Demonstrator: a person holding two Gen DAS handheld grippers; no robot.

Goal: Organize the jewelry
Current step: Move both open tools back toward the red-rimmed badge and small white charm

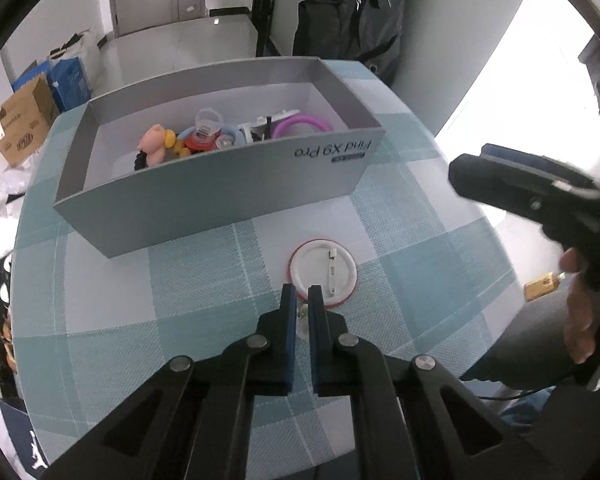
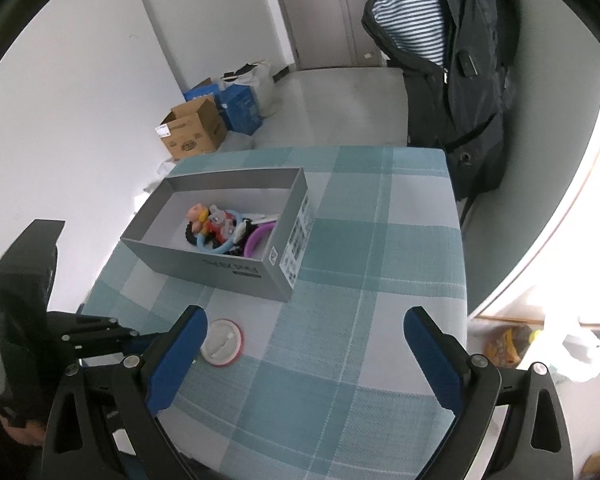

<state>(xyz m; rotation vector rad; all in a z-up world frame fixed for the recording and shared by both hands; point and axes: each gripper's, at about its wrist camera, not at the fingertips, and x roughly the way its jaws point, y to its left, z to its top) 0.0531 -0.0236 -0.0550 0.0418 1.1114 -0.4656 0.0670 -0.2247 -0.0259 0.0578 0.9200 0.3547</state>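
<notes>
A grey open box (image 1: 228,184) stands on the checked tablecloth and holds several trinkets: a pink pig figure (image 1: 153,142), a purple ring (image 1: 300,123), a blue ring and others. The box also shows in the right wrist view (image 2: 228,268). A round white pin badge with a red rim (image 1: 324,272) lies face down in front of the box; it also shows in the right wrist view (image 2: 222,342). My left gripper (image 1: 302,294) is nearly shut on a small pale item between its fingers, just at the badge's near edge. My right gripper (image 2: 304,320) is open and empty above the cloth.
The table (image 2: 380,240) has a teal and white checked cloth. A dark jacket hangs on a chair (image 2: 460,80) at the far side. Cardboard and blue boxes (image 2: 196,128) stand on the floor to the left.
</notes>
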